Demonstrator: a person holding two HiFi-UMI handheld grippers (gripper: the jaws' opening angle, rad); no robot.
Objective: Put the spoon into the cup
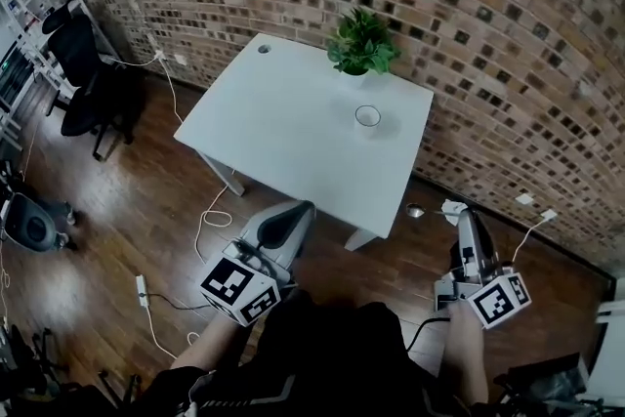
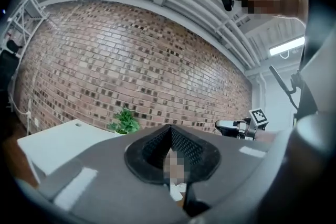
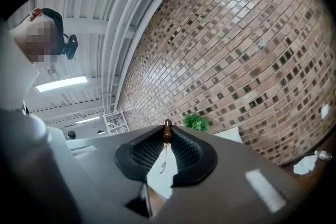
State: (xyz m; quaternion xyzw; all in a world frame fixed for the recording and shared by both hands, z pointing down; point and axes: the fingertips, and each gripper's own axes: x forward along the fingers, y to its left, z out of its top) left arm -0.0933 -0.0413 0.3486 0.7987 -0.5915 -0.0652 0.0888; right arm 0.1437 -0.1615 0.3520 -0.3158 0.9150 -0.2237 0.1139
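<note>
Brick walls (image 1: 469, 15) back the white table (image 1: 283, 122), where the small white cup (image 1: 367, 117) stands well apart from both grippers. Left gripper (image 2: 171, 131) is pressed together, empty. The right gripper (image 3: 167, 128) pinches the thin silver spoon (image 1: 416, 210) only at its tips, so it may slip out.

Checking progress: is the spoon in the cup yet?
Not yet. The right gripper pinches the spoon over the floor; the cup sits apart on the table.
</note>
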